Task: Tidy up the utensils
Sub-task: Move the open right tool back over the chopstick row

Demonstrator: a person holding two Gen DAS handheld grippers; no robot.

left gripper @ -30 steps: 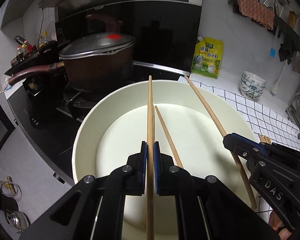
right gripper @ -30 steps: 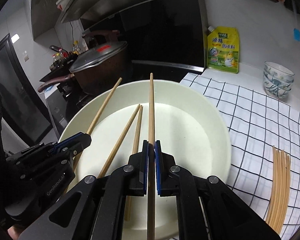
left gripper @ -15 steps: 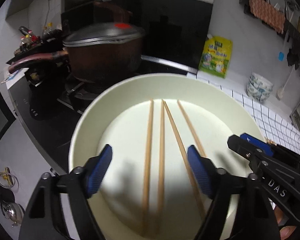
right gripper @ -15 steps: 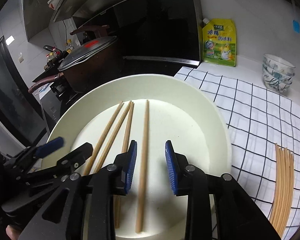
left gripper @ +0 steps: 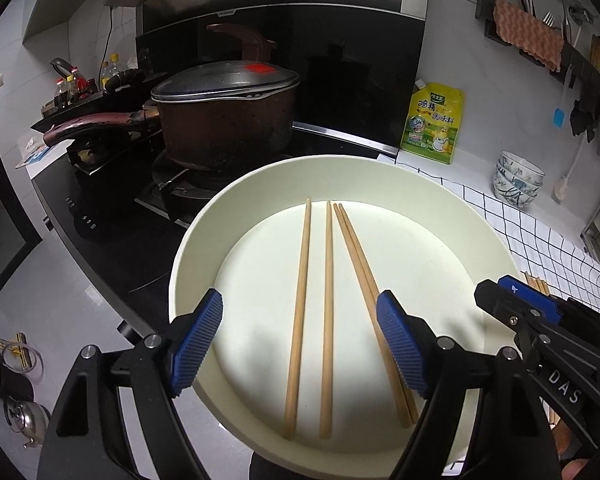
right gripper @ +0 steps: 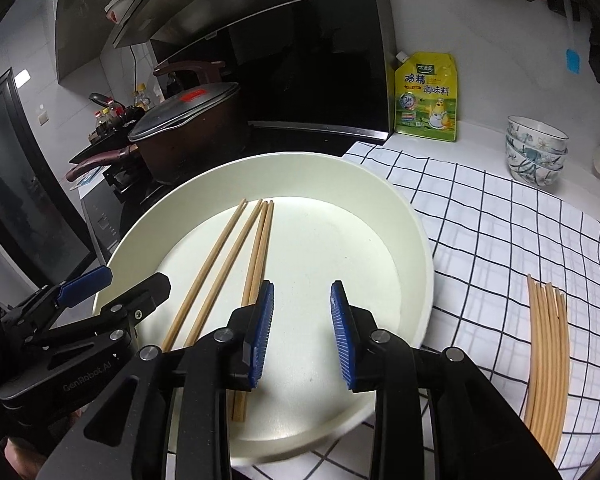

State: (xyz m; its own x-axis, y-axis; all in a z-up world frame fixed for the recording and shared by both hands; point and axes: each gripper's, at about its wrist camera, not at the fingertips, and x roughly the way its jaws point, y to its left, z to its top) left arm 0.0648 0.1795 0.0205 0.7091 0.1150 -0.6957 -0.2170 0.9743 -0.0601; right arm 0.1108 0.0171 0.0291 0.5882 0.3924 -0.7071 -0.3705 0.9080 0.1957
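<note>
Both tongs hang apart and empty over the pan (right gripper: 416, 240), four chopsticks (left gripper: 327, 312) lying inside, so the right tongs (right gripper: 302, 334) should swing to the loose bundle (right gripper: 548, 364) at lower right, nipping one stick mid-length.

Bowl: wide round cream-white bowl (left gripper: 204, 236), plain, no pattern.
Chopsticks in bowl: four pale tan wooden chopsticks (left gripper: 327, 312), unpatterned.
Loose chopsticks: bundle of light tan wooden chopsticks (right gripper: 548, 364) of the same shade.
Cloth: white cloth with a thin black grid (right gripper: 500, 216) over the white counter.
Tongs: left tongs (left gripper: 300, 356) and right tongs (right gripper: 302, 332), black frames, blue ribbed pads.
Pouch: yellow-and-green seasoning pouch (right gripper: 426, 98), cartoon chicken printed.
Pot: dark brown pot with grey lid (left gripper: 224, 120), red sticker.
Small bowls: stacked white bowls with blue-green floral print (right gripper: 536, 152).
</note>
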